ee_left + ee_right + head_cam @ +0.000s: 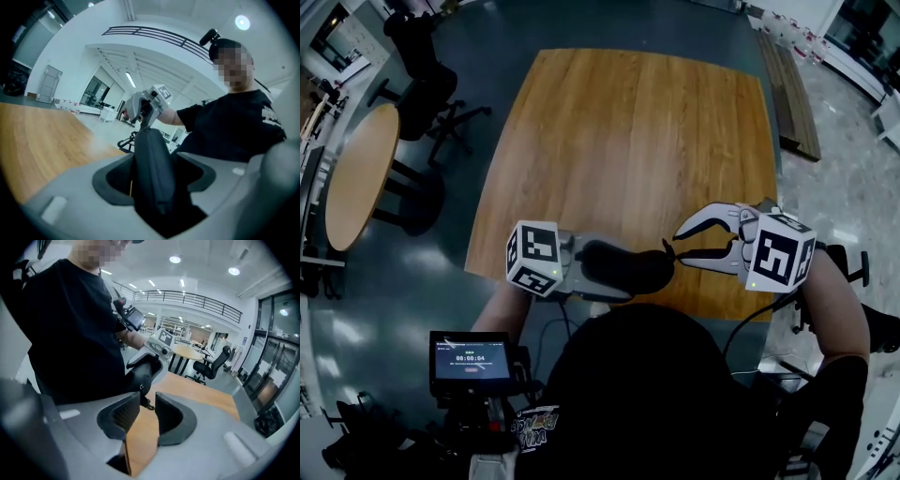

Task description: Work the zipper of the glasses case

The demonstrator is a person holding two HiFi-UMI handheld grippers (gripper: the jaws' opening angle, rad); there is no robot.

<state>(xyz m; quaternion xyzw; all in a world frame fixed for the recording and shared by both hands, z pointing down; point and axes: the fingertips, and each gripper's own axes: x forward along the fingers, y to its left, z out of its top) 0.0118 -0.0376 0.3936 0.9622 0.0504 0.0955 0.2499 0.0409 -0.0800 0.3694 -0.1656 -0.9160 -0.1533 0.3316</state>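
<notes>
Your left gripper [605,272] is clamped on the black glasses case [637,267]. In the left gripper view the case fills the gap between the two jaws, which stand wide around its body. One end of the case sits deep in the jaws and the other end points away toward your right gripper [677,246].

In the head view the case is held clear of the wooden table [628,131], above its near edge and just in front of your chest. It lies roughly level between the two grippers.

Your right gripper's jaws stand narrow, with their tips at the free end of the case. In the right gripper view the zipper pull [146,401] hangs from that end of the case and sits between the two jaw tips. It lies against one pad, and a strip of table shows between it and the other pad, so the pull is not clamped.

Whether the zipper is run shut or open cannot be made out.
</notes>
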